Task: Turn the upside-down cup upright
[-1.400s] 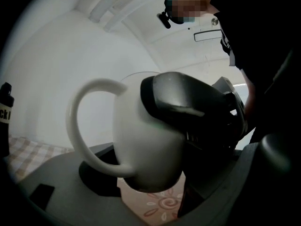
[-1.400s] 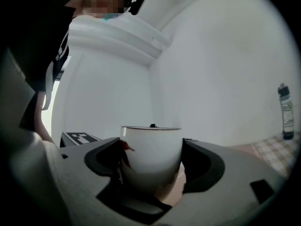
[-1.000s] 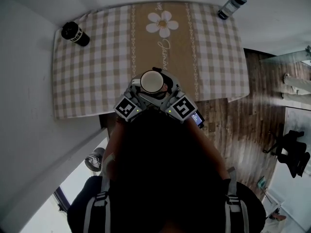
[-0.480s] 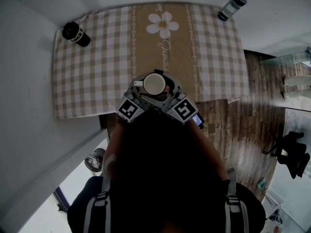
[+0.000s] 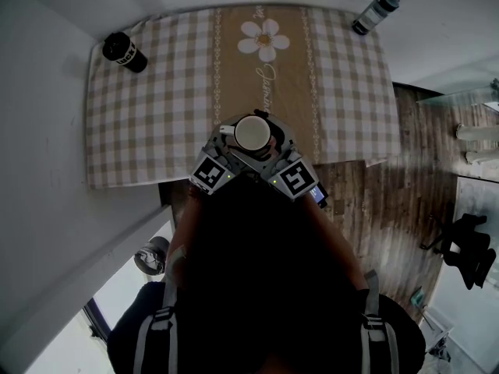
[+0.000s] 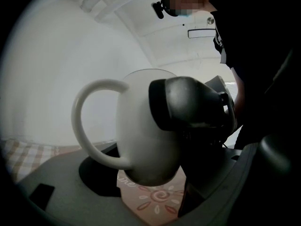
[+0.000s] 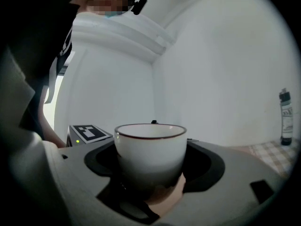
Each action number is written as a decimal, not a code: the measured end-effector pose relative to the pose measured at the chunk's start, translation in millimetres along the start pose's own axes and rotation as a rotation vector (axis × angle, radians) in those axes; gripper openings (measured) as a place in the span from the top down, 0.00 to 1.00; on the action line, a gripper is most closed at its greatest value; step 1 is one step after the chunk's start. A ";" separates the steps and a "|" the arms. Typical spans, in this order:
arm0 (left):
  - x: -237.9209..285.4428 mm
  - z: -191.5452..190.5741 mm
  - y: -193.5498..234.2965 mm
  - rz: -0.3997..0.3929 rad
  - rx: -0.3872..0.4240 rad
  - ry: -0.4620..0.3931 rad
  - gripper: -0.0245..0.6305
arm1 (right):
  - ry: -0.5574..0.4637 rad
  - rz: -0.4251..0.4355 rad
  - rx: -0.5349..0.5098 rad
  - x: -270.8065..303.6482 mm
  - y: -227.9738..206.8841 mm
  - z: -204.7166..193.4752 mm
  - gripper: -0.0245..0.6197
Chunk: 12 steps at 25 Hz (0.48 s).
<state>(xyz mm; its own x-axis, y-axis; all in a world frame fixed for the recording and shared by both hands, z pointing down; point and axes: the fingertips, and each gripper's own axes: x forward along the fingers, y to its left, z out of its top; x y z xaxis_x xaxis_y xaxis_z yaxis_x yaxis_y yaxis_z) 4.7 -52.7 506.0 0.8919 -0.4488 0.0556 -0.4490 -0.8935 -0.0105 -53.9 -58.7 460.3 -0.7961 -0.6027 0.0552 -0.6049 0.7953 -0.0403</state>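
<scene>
A white cup [image 5: 252,133] with a dark rim line stands mouth up, just above the near edge of the checked tablecloth [image 5: 156,107]. Whether its base touches the cloth I cannot tell. My right gripper [image 5: 270,143] comes in from the lower right and is shut on the cup [image 7: 150,147], which sits between its dark pads [image 7: 207,161]. In the left gripper view one of those pads [image 6: 188,107] presses on the cup's side [image 6: 136,126], and the handle [image 6: 87,121] points left. My left gripper [image 5: 234,143] reaches in from the lower left, its jaws wide around the cup without visibly pressing on it.
A black bottle [image 5: 125,51] lies at the far left corner of the cloth and a grey bottle [image 5: 374,12] at the far right, also visible as a bottle [image 7: 284,117] in the right gripper view. A daisy print [image 5: 265,37] marks the cloth's middle. Wooden floor [image 5: 390,201] and a chair [image 5: 472,248] lie to the right.
The cup and both grippers stay in place between frames. Only the head view shifts slightly.
</scene>
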 end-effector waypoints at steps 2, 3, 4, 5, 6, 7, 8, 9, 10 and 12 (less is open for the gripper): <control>2.5 -4.8 -0.3 0.003 0.001 0.005 0.40 | 0.002 -0.011 -0.023 -1.2 -1.7 -3.5 0.33; 2.7 -4.9 -0.1 0.006 -0.002 0.007 0.39 | -0.001 -0.019 -0.036 -1.4 -1.7 -2.9 0.33; 2.8 -4.1 0.4 0.008 -0.006 0.007 0.39 | -0.004 -0.028 -0.047 -1.5 -1.7 -1.8 0.33; 2.9 -3.1 1.2 0.012 -0.008 0.006 0.39 | -0.008 -0.040 -0.054 -1.7 -2.2 -0.7 0.33; 3.1 -2.1 2.2 0.018 -0.005 0.006 0.39 | -0.012 -0.053 -0.055 -2.1 -3.3 0.4 0.33; 3.4 -0.7 3.0 0.030 0.005 0.009 0.39 | -0.017 -0.069 -0.046 -3.3 -5.4 2.3 0.33; 3.7 1.9 2.8 0.045 0.018 0.014 0.39 | -0.025 -0.086 -0.029 -6.3 -8.5 5.9 0.33; 4.0 5.7 1.0 0.061 0.029 0.020 0.39 | -0.035 -0.101 -0.006 -11.1 -12.9 11.3 0.34; 4.0 9.4 -1.4 0.071 0.036 0.023 0.40 | -0.044 -0.114 0.019 -16.5 -18.2 16.7 0.34; 0.0 8.2 0.1 0.081 0.033 0.018 0.45 | -0.053 -0.138 0.050 -20.2 -30.2 17.9 0.33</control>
<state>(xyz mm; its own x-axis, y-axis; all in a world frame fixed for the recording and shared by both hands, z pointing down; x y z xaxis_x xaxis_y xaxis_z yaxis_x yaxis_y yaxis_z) 5.0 -53.0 497.9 0.8516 -0.5192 0.0714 -0.5170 -0.8546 -0.0483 -19.9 -71.7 442.6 -0.7042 -0.7099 0.0107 -0.7080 0.7010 -0.0860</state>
